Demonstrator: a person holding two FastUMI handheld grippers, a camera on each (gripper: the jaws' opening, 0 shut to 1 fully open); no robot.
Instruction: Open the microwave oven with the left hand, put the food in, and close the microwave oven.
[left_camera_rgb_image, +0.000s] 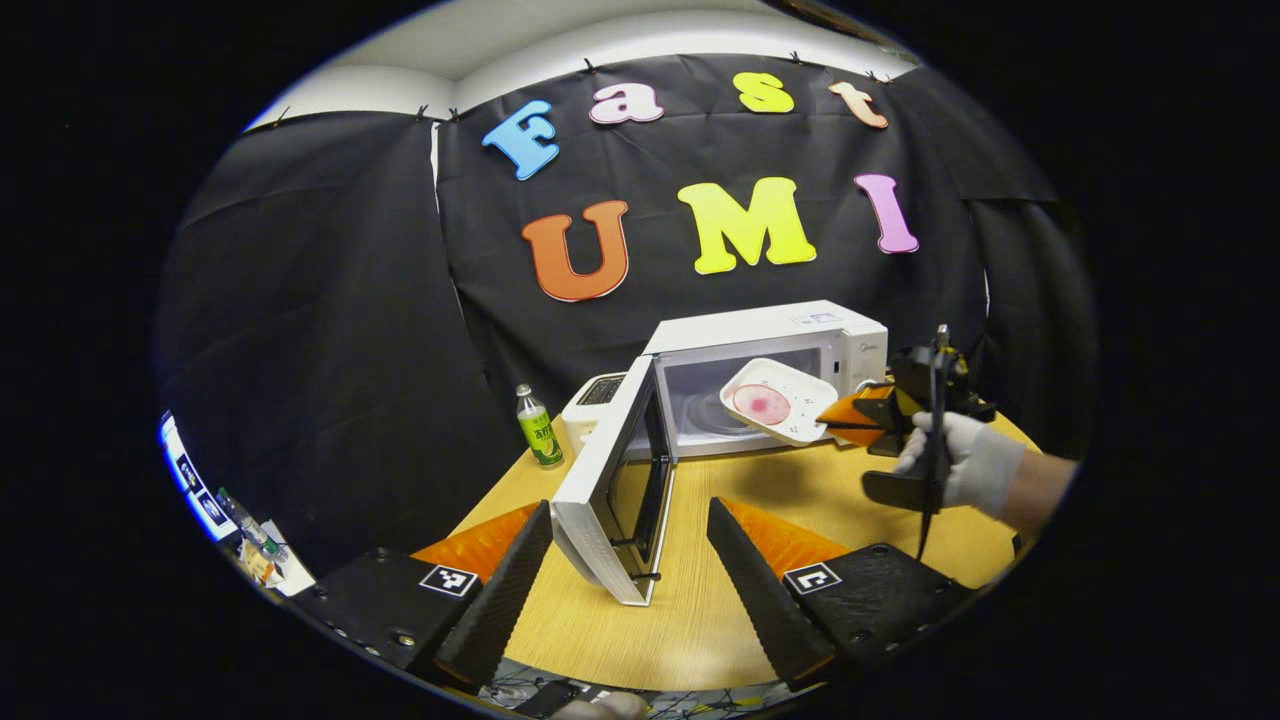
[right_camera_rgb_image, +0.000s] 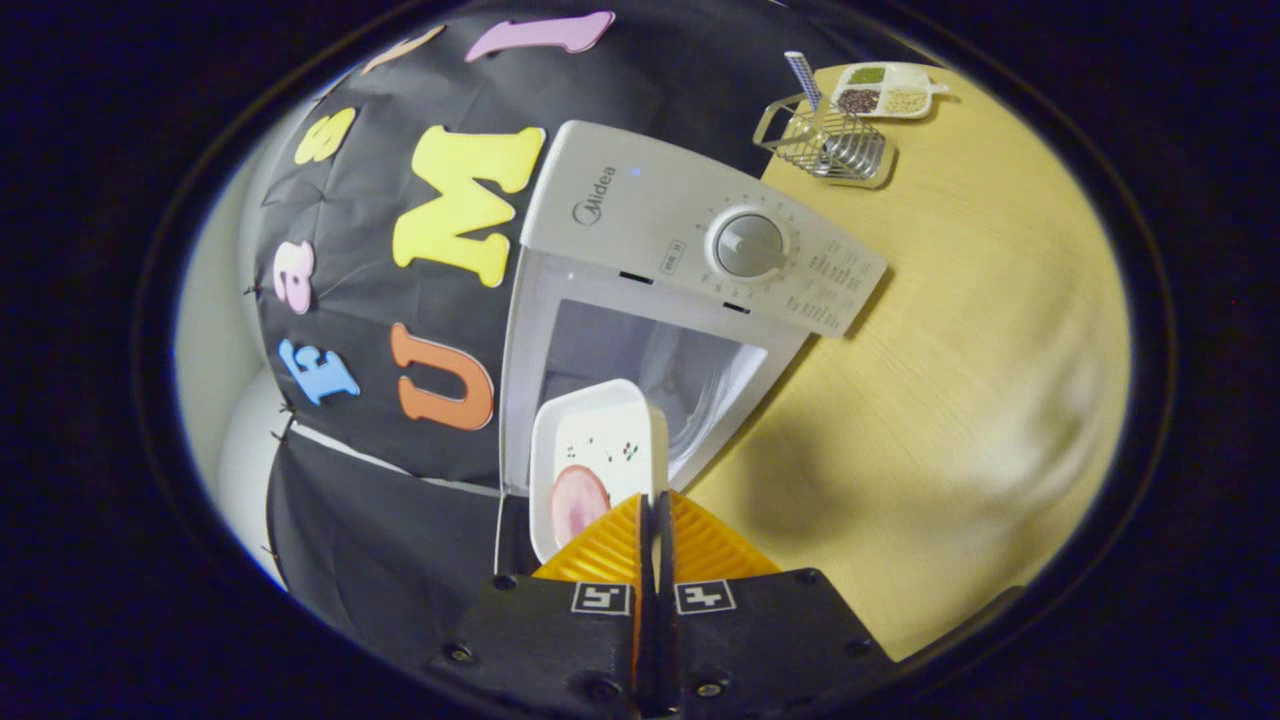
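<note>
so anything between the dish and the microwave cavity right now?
Nothing visible. The microwave door is swung wide open toward the left tongs, off to the side of the opening. The right tongs hold the white dish of food by its rim just in front of the open cavity.

A light yellowish wooden table (left_camera_rgb_image: 720, 600) carries a white microwave oven (left_camera_rgb_image: 800, 335) with its door swung open. To one side of it stand a green-labelled clear bottle (left_camera_rgb_image: 538, 428) and a white boxy appliance (left_camera_rgb_image: 592, 400), possibly a toaster. Beyond the oven sit a wire metal basket (right_camera_rgb_image: 825, 140) and a white divided tray of grains (right_camera_rgb_image: 885, 92).
</note>
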